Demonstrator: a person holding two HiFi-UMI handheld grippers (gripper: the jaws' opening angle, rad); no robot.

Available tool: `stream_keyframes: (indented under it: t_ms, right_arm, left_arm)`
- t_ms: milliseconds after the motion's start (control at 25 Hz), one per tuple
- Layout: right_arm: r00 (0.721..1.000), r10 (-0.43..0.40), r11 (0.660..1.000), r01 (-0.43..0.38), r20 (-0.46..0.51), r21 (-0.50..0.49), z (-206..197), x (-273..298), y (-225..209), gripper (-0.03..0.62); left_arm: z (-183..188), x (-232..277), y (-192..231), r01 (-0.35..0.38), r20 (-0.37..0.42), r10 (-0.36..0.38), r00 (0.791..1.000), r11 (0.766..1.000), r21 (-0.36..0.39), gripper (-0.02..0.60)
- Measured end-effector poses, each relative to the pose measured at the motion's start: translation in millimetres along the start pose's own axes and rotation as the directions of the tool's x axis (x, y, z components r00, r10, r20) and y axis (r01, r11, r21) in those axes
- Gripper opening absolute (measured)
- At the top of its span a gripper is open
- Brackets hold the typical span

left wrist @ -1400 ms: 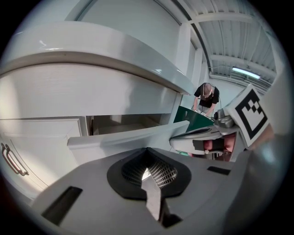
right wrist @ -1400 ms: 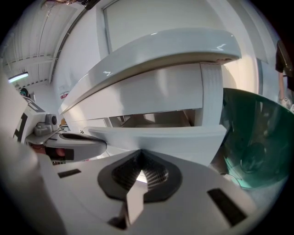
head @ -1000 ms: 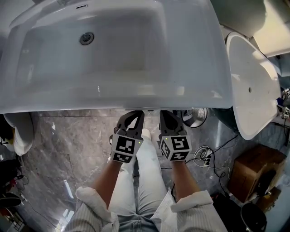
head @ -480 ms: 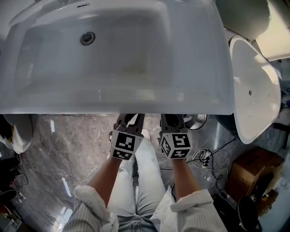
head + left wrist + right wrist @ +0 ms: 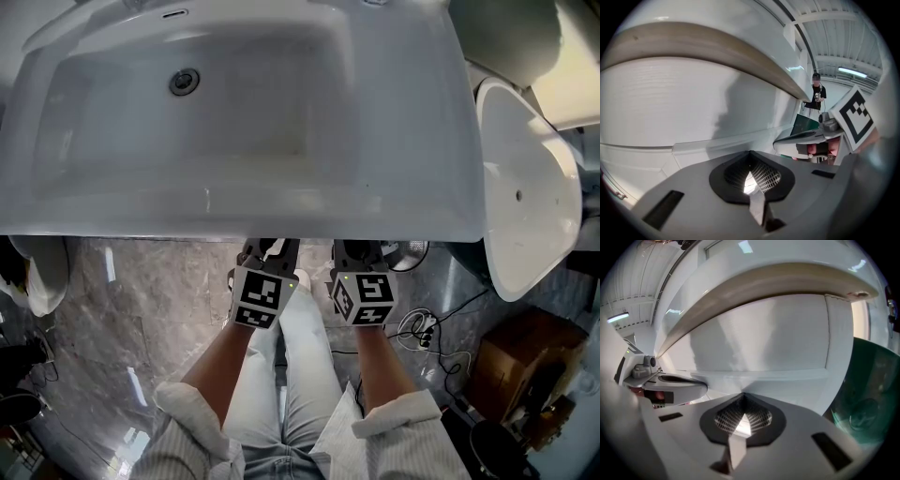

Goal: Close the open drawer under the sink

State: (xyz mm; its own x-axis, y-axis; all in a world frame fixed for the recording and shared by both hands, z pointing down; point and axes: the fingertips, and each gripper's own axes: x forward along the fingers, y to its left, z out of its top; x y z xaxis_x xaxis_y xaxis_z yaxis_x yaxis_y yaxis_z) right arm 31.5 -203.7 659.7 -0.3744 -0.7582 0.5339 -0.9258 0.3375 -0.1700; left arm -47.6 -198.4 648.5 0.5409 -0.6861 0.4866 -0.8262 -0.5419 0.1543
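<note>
Left of the left gripper, grey marbled floor (image 5: 141, 300) shows beneath the front rim of a wide white sink (image 5: 234, 220). The left gripper (image 5: 266, 251) reaches forward from the person's left hand. In the head view its tips are tucked out of sight under that rim. Its own view shows the jaws closed together to a point with nothing between them. That point touches, or sits just short of, the white drawer front (image 5: 693, 103), which fills the picture under the sink's tan underside.

Just beside it, on its right, the right gripper (image 5: 360, 251) is held the same way at the same height. Its jaws are likewise brought together and empty, with their tip at the lower part of the drawer front (image 5: 764, 333). To the right of that gripper the panel ends in a straight vertical seam against the cabinet side (image 5: 839, 357), and the two faces look level there. Farther right of the right gripper stands a second white basin (image 5: 525, 187). Nearer the person, a brown cardboard box (image 5: 520, 352) sits on the floor.

Judging from this, the closing is nearly or wholly done. From above, no part of the drawer juts out past the sink's edge, and its front looks flush with the cabinet. What seems left is a last press to be sure it is seated, then drawing both grippers back. Whether a small gap is there cannot be told.
</note>
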Motion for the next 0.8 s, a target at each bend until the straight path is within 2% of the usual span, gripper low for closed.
stream_keyframes:
  t_ms: [120,520,800]
  right_arm:
    - [1.000,-0.013,1.000,0.013,0.001,0.003,-0.4,-2.1,0.0,0.009]
    - [1.000,-0.028,1.000,0.028,0.007,0.011,-3.6,-30.4,7.0,0.009]
    - [0.999,0.001,1.000,-0.001,0.040,-0.006,20.9,-66.9,24.5,0.009]
  left_arm:
    - [1.2,-1.4,0.4,-0.014,0.006,0.014,1.000,0.999,-0.030,0.015]
    - [7.1,-27.1,-15.2,-0.002,0.014,0.002,1.000,0.999,-0.032,0.015]
    - [40.6,-51.6,-37.8,0.002,0.058,0.000,0.998,0.999,-0.034,0.015]
